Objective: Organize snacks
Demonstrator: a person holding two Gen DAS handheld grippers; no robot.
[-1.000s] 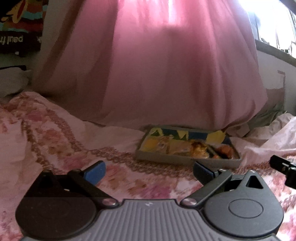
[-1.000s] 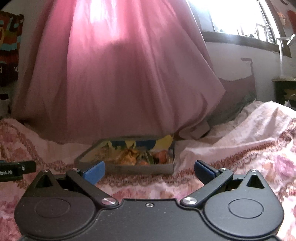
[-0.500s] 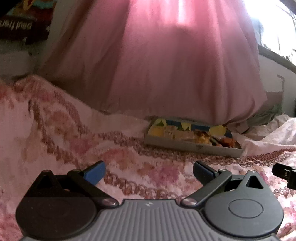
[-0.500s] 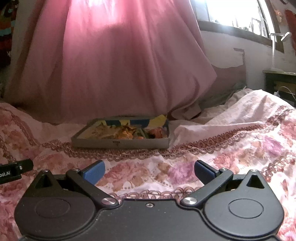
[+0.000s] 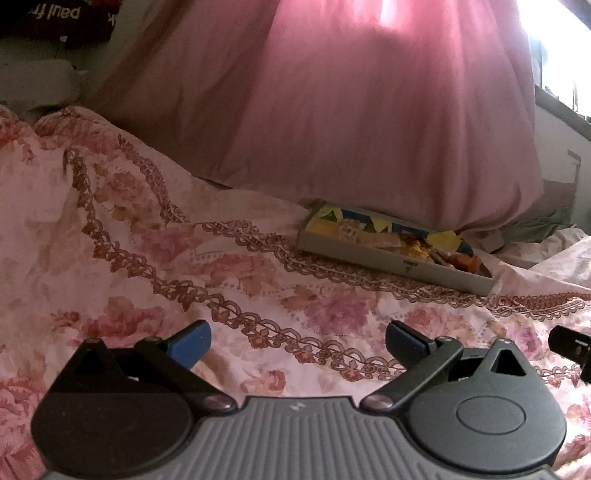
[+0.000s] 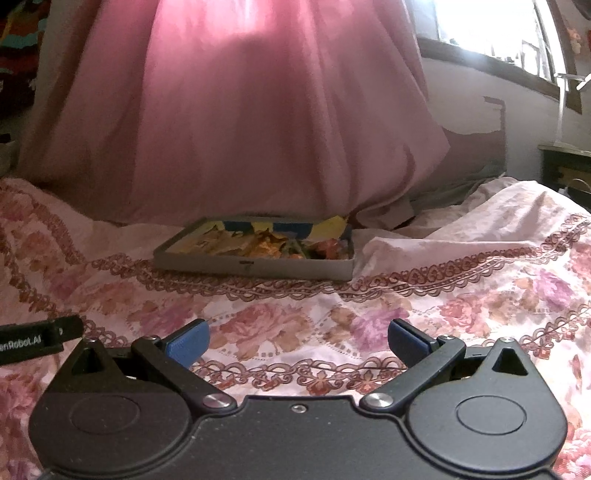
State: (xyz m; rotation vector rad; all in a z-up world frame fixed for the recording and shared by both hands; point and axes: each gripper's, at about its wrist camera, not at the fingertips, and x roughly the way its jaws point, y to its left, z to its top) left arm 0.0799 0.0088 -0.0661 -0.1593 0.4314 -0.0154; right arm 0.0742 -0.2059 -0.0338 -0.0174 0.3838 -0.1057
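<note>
With my left gripper (image 5: 297,341) and right gripper (image 6: 297,341) both spread wide and empty, I judge the shallow snack tray (image 6: 255,266) at the bedspread's (image 6: 332,321) far edge light, bendy cardboard, best pinched by its near wall.

Snacks in the shallow box (image 6: 255,267) too small and blurred to identify; only yellow/orange wrappers (image 6: 258,242) readable as colour. Box far wall hidden under the pink curtain (image 6: 236,122) hem. Small print on the box front wall (image 5: 408,266) illegible. Right gripper (image 5: 570,345) cut off by the frame edge in left wrist view, fingers not visible. Left gripper (image 6: 37,338) clipped in right wrist view, label text partly cut. Poster (image 5: 55,14) cut by the top edge. Window (image 6: 487,29) blown out, nothing readable.
</note>
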